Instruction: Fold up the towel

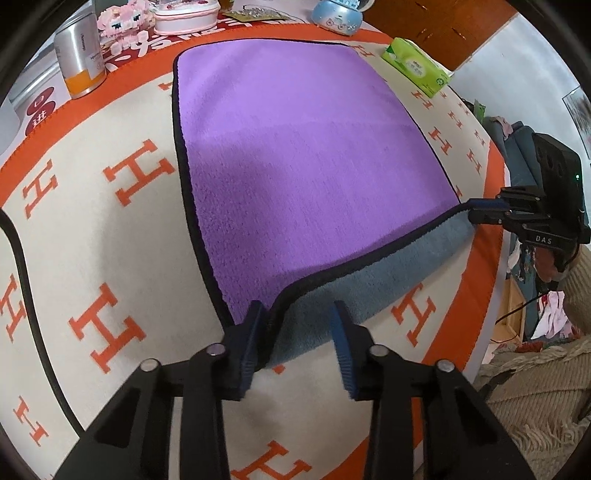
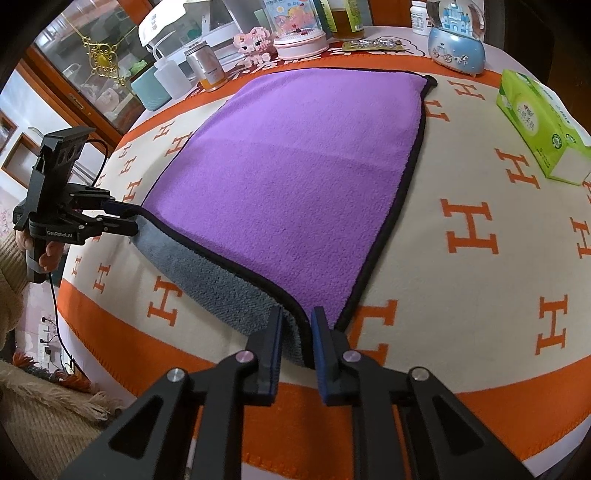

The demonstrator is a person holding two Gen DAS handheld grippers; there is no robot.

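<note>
A purple towel [image 1: 306, 155] with a black hem and grey underside lies on the orange-and-cream cloth; it also shows in the right wrist view [image 2: 295, 177]. Its near edge is lifted, showing the grey side [image 1: 369, 288]. My left gripper [image 1: 299, 328] is around the near left corner, with a wide gap between its jaws and the hem against the left finger. In the right wrist view the left gripper [image 2: 125, 218] sits at that corner. My right gripper [image 2: 297, 332] is closed on the near right corner; it also shows in the left wrist view [image 1: 476, 210].
A green tissue box [image 2: 539, 125] lies at the right. A metal can [image 1: 79, 59], pink toys [image 1: 118, 18], a pink box [image 1: 184, 16] and a blue snow globe [image 2: 456, 48] stand along the far edge. The cloth's orange border [image 2: 443, 387] marks the near table edge.
</note>
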